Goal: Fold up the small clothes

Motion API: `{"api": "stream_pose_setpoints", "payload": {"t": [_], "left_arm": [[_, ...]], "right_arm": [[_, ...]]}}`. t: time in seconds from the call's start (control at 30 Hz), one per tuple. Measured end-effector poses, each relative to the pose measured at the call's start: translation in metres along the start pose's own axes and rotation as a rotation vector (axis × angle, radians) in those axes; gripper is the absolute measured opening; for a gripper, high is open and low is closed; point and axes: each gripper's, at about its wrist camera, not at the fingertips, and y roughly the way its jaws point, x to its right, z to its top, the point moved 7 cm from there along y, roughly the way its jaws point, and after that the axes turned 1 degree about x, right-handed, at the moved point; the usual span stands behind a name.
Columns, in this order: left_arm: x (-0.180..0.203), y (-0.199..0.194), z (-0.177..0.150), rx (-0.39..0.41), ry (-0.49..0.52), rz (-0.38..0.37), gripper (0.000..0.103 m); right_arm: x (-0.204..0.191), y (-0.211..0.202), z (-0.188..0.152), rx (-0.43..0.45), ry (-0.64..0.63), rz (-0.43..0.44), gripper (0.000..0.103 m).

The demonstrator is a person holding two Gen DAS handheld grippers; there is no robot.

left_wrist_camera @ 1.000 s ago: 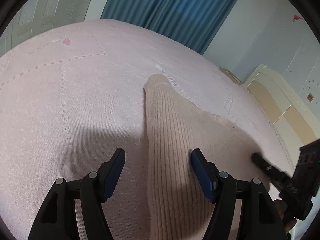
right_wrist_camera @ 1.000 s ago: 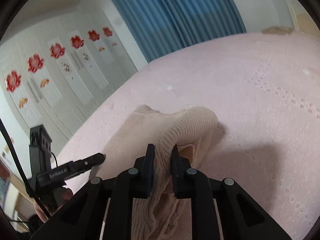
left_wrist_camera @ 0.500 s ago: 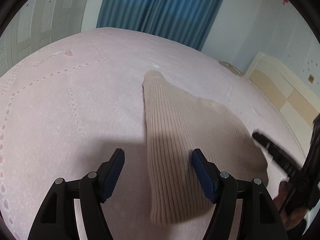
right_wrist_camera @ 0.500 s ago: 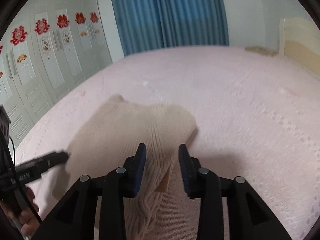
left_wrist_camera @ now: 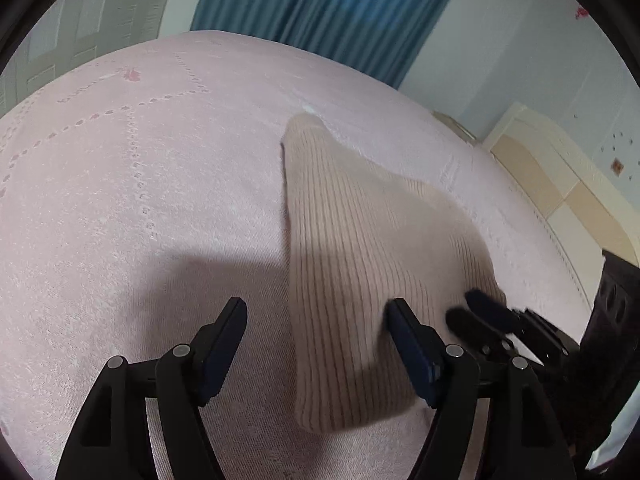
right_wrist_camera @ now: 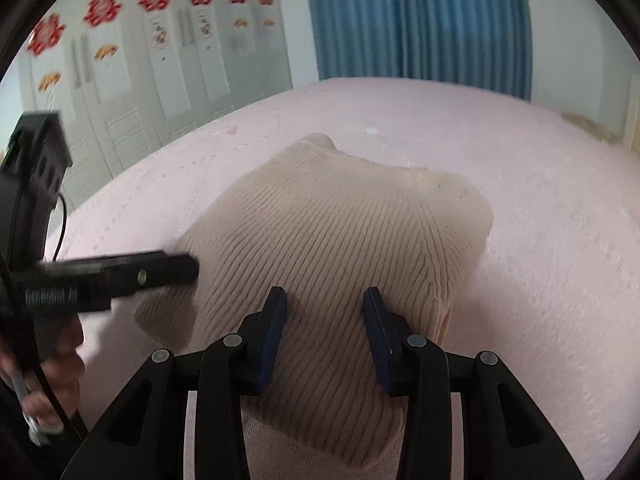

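Across the centre of both wrist views lies the beige ribbed knit garment, spread flat on the pale pink textured bedspread. My left gripper fills the lower edge of its frame, fingers spread wide and empty: the left finger stands over bare bedspread, the right finger over the garment's lower right part. Lower right in that frame, my right gripper reaches in from the side, blurred, its tips over the garment's right edge. Seen from its own camera, my right gripper points forward from the bottom centre, fingers moderately apart, holding nothing; ribbed cloth shows between and beneath them. Whether the pads touch the knit I cannot tell. At the left of that frame my left gripper enters level, held in my left hand, its tip at the garment's left edge. Blue pleated curtains hang at the top of both frames.
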Motion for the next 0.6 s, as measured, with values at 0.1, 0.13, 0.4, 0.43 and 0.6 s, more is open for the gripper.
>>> {"api": "stream_pose_setpoints", "payload": {"t": [0.1, 0.13, 0.4, 0.43, 0.6], "left_arm": [[0.004, 0.002, 0.009, 0.021, 0.020, 0.021, 0.072], [0.005, 0.004, 0.014, 0.028, 0.030, 0.032, 0.072], [0.022, 0.023, 0.068, 0.054, 0.022, -0.082, 0.067], [0.025, 0.027, 0.075, 0.055, 0.027, -0.102, 0.065], [0.025, 0.057, 0.081, 0.015, 0.027, -0.120, 0.041]], "right_arm": [[0.010, -0.014, 0.011, 0.044, 0.046, 0.036, 0.039], [0.015, -0.020, 0.017, 0.070, 0.055, 0.027, 0.039], [0.066, -0.002, 0.066, 0.103, 0.142, -0.052, 0.039], [0.069, 0.004, 0.069, 0.093, 0.145, -0.048, 0.039], [0.090, 0.039, 0.058, 0.013, 0.184, -0.091, 0.039]]}}
